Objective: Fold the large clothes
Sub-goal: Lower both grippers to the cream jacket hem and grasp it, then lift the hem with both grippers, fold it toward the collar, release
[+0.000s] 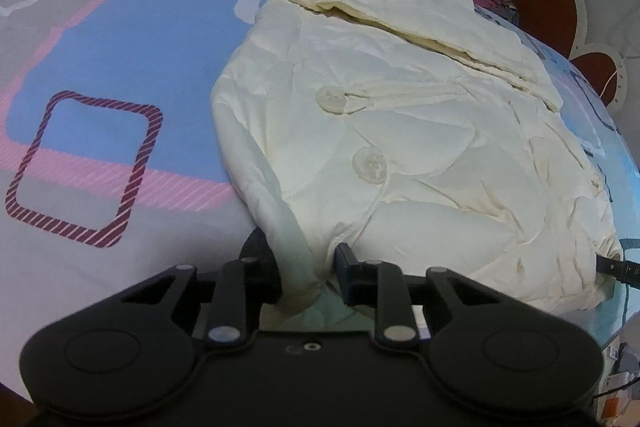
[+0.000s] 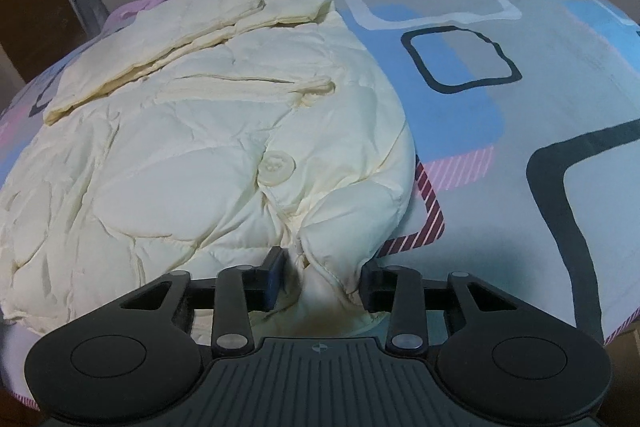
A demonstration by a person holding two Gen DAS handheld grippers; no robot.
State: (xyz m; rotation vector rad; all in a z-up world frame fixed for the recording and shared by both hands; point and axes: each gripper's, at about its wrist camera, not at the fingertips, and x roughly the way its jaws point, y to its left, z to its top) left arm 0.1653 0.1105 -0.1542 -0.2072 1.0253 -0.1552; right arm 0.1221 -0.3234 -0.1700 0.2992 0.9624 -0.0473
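On the bed (image 1: 100, 75), a cream puffy jacket (image 1: 400, 147) lies spread with its sleeves folded across. Left gripper (image 1: 306, 269) pinches the near hem; right gripper (image 2: 324, 277) pinches a bunched hem corner beside a button (image 2: 276, 169).

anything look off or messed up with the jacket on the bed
The cream puffer jacket has a yellowish-brown stain on its near hem, between the right tongs. Otherwise it is only wrinkled.

Jacket (image 1: 400, 147): cream, puffy, sleeve folded across, lying on patterned bedsheet (image 1: 120, 75).
Left gripper (image 1: 306, 267): pads pinching the jacket's near hem.
Buttons (image 1: 370, 165): two.
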